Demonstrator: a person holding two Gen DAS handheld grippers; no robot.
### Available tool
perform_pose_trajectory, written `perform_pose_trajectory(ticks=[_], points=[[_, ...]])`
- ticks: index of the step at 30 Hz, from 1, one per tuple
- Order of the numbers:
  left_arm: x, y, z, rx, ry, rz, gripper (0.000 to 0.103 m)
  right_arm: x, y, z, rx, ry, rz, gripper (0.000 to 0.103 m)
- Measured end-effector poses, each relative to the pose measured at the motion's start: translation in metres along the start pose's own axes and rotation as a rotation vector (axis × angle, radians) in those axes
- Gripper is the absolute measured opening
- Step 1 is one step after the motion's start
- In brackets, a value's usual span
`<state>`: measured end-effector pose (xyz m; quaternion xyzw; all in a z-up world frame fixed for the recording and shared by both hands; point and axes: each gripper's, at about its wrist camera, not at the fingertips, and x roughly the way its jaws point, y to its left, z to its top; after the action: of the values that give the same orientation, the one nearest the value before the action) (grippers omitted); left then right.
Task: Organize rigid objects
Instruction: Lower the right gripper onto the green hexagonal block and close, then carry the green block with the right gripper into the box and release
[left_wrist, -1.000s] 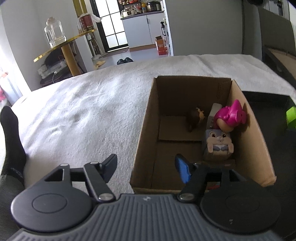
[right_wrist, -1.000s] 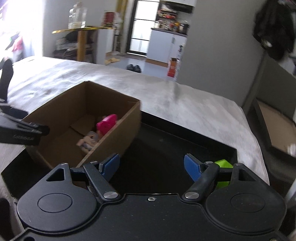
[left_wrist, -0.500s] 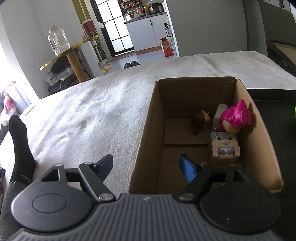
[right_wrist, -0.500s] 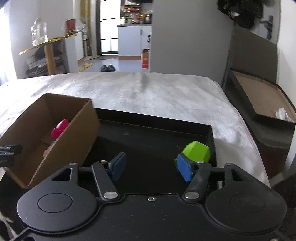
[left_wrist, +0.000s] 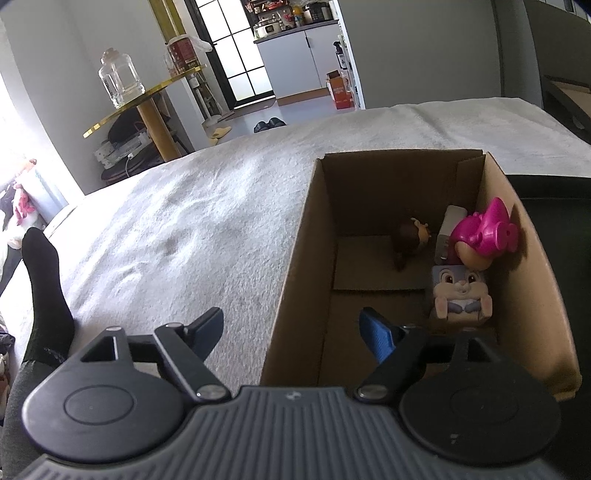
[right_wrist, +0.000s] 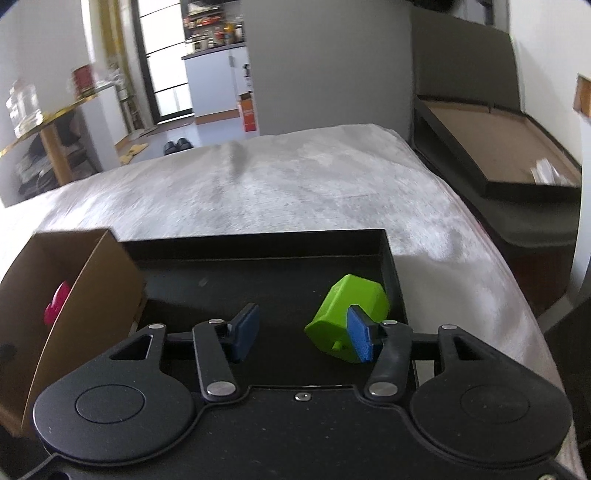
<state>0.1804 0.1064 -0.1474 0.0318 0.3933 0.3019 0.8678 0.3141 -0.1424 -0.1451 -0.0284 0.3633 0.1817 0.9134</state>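
The right tool (right_wrist: 303, 334) is closing with nothing pinched yet; the green block (right_wrist: 349, 315) in the black tray (right_wrist: 388, 254) lies mostly behind its right finger, off centre. Shift right so both pads bracket the block before squeezing. The left tool (left_wrist: 291, 330) is released, straddling the near wall of the cardboard box (left_wrist: 295, 258), where the rabbit cube (left_wrist: 461, 291) and pink-haired doll (left_wrist: 484, 236) lie.
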Motion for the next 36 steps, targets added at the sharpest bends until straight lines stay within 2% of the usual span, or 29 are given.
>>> perform_pose_trajectory(ticks=[11, 20, 27, 31, 36], points=[[0.007, 0.001, -0.001, -0.002, 0.017, 0.015, 0.080, 0.031, -0.003, 0.012, 0.052, 0.017, -0.006, 0.052], [0.007, 0.000, -0.001, -0.003, 0.019, 0.014, 0.080, 0.034, 0.009, 0.011, -0.036, 0.002, -0.027, 0.053], [0.007, 0.002, -0.002, -0.016, 0.019, 0.013, 0.080, 0.029, -0.010, 0.008, 0.036, -0.018, -0.115, 0.050], [0.007, 0.003, -0.002, -0.017, 0.019, 0.010, 0.080, 0.036, -0.019, 0.003, 0.060, 0.027, -0.127, 0.040], [0.007, 0.003, -0.001, -0.018, 0.019, 0.008, 0.080, 0.035, -0.014, -0.002, 0.027, 0.039, -0.111, 0.041]])
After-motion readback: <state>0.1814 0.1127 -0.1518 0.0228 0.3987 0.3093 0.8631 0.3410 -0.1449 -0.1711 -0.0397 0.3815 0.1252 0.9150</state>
